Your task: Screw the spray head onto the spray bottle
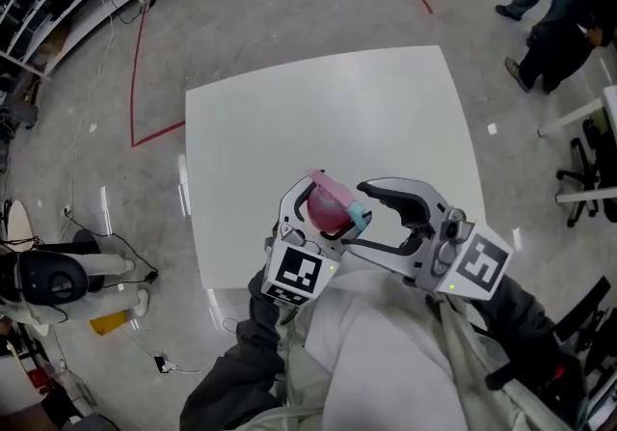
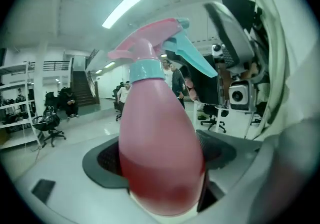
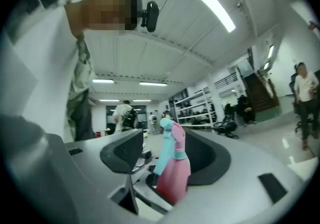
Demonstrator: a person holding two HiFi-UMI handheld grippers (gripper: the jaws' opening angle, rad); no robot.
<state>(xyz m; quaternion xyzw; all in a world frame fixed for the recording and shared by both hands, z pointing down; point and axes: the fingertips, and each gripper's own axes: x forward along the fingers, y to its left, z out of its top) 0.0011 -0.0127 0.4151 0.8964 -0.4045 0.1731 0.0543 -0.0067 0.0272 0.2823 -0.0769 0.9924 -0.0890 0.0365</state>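
Where the left gripper (image 2: 160, 165) clamps, we list one pink spray bottle (image 2: 159, 138), gripped by its lower body between both pads. On its neck sits the spray head (image 2: 150, 47), pink with a teal collar (image 2: 146, 70) and a teal trigger (image 2: 192, 57). The right gripper (image 3: 167, 154) has its jaws apart. The bottle stands between them with a gap at one pad, ungrasped. We see both over the near part of the white table (image 1: 386, 111).
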